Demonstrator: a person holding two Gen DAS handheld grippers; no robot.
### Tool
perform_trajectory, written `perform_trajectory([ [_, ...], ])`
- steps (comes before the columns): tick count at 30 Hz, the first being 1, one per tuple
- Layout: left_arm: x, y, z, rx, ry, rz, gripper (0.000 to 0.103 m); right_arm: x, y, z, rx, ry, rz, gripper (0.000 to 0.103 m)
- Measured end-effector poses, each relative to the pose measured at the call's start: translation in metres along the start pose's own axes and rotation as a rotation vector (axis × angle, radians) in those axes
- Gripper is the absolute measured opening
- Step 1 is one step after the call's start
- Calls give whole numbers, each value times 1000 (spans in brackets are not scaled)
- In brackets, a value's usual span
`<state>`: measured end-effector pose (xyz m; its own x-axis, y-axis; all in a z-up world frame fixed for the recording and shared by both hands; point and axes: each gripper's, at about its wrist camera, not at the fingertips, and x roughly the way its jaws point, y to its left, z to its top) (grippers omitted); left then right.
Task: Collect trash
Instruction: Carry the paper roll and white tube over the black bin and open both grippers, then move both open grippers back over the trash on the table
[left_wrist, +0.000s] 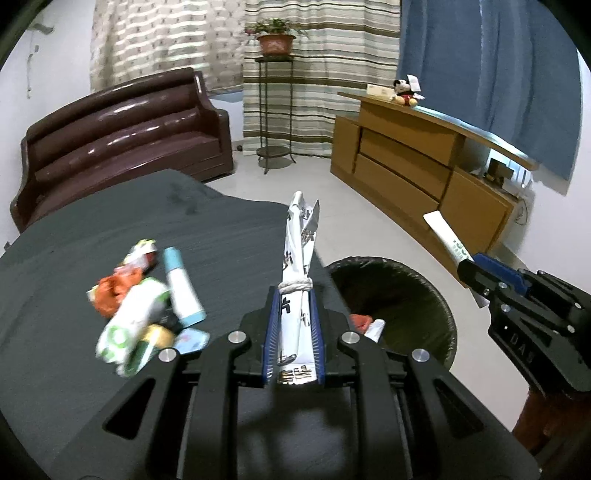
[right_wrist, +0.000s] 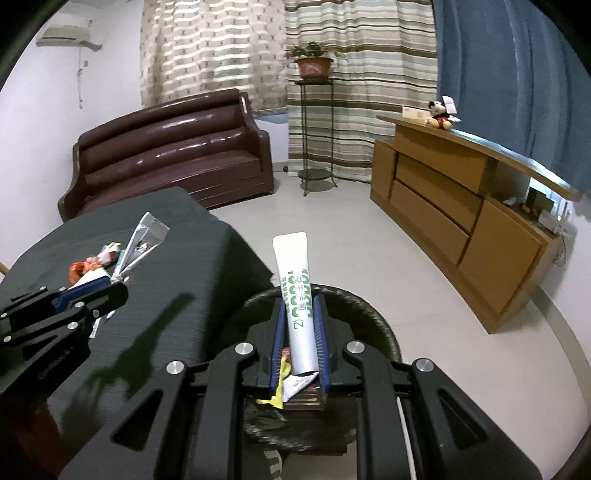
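Note:
My left gripper (left_wrist: 294, 291) is shut on a white printed wrapper (left_wrist: 299, 240) with a silver lining, held above the edge of the dark table (left_wrist: 55, 288). It also shows in the right wrist view (right_wrist: 110, 284). My right gripper (right_wrist: 300, 299) is shut on a white tube with green print (right_wrist: 295, 273), held over the black trash bin (right_wrist: 369, 317). The bin (left_wrist: 406, 291) stands on the floor beside the table and holds some trash (left_wrist: 364, 321). A pile of wrappers and a white and blue tube (left_wrist: 181, 284) lies on the table to the left.
A brown sofa (left_wrist: 118, 129) stands behind the table. A wooden cabinet (left_wrist: 417, 158) with a plush toy lines the right wall. A plant stand (left_wrist: 275, 110) is at the curtains. Pale floor lies between them.

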<state>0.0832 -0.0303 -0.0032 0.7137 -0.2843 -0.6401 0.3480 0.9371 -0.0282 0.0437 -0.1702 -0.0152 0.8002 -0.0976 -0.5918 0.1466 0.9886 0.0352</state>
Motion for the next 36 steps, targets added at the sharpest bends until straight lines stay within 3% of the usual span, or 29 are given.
perform_trajectory([
  [15,59,-48,18,57,92,-29,18,24,-33,-6,66,20,-10,18],
  [19,62,-48,18,41,102,-29,34,29,-38,-6,85,29,-15,22],
  [22,62,-49,18,42,102,-29,35,30,-42,-6,99,32,-19,23],
  [36,45,-37,17,31,84,-8,44,17,-35,-3,83,12,-41,57],
])
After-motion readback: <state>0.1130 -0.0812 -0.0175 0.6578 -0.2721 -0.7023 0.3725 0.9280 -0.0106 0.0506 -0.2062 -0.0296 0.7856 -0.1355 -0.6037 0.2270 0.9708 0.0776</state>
